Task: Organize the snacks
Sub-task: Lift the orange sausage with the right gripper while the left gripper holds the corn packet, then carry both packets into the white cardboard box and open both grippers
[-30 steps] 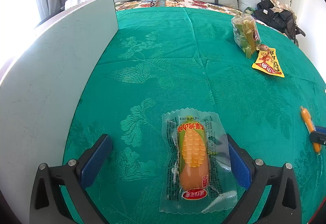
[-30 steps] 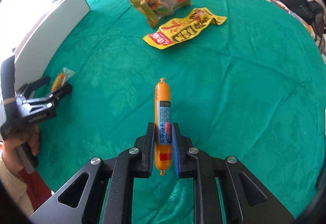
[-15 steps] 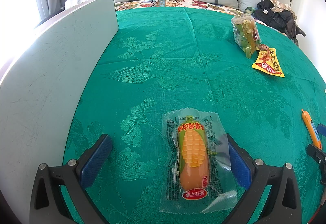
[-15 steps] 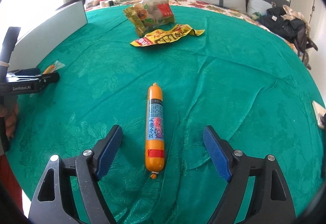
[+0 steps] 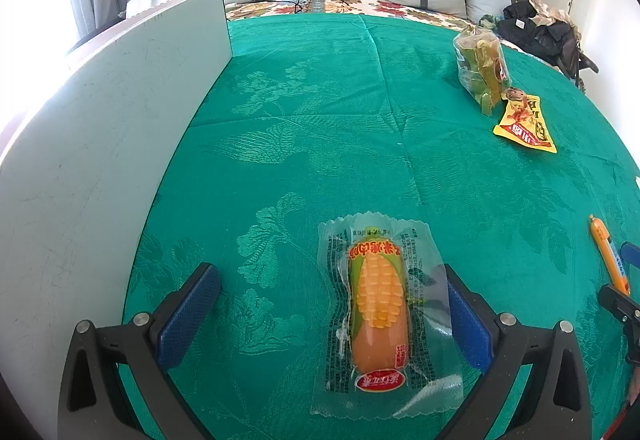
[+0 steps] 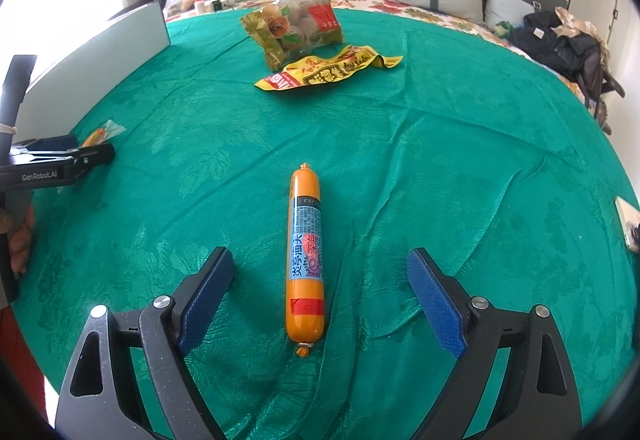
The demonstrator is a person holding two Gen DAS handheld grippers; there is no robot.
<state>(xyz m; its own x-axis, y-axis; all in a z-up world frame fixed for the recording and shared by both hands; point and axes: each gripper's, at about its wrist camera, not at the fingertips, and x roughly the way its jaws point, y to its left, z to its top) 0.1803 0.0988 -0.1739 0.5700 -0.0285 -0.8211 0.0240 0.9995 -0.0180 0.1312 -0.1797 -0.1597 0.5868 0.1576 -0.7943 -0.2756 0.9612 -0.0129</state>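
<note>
Right wrist view: the right gripper [image 6: 320, 296] stands with its jaws spread wide, and the sausage stick [image 6: 305, 260] lies loose on the green bedspread [image 6: 460, 160] between them, touching neither blue pad.
Change: a second ago this gripper was clamped on the sausage stick; half a second ago the jaws had already parted, and now the stick rests on the cloth on its own.
Meaning for the task: I judge that this snack has just been set down, so the right gripper is free for the next one.
Sausage stick and claw: it lies along the gripper's axis, roughly centred in the gap, its clipped end nearest the camera, near the bedspread's near edge.
Left wrist view: the left gripper [image 5: 334, 314] is likewise wide open and holds nothing; it has not moved over the last second.
Corn sausage packet [image 5: 380, 314]: flat on the bedspread inside the left gap, off-centre, its clear wrapper just against the right-hand pad and well apart from the left-hand pad.
White board [image 5: 100, 168]: upright along the bedspread's left edge.
Other snacks: a green snack bag [image 6: 294, 26] and a yellow packet [image 6: 328, 74] lie touching each other towards the far edge, well apart from both grippers.
Likely next: those two far packets look untouched.
</note>
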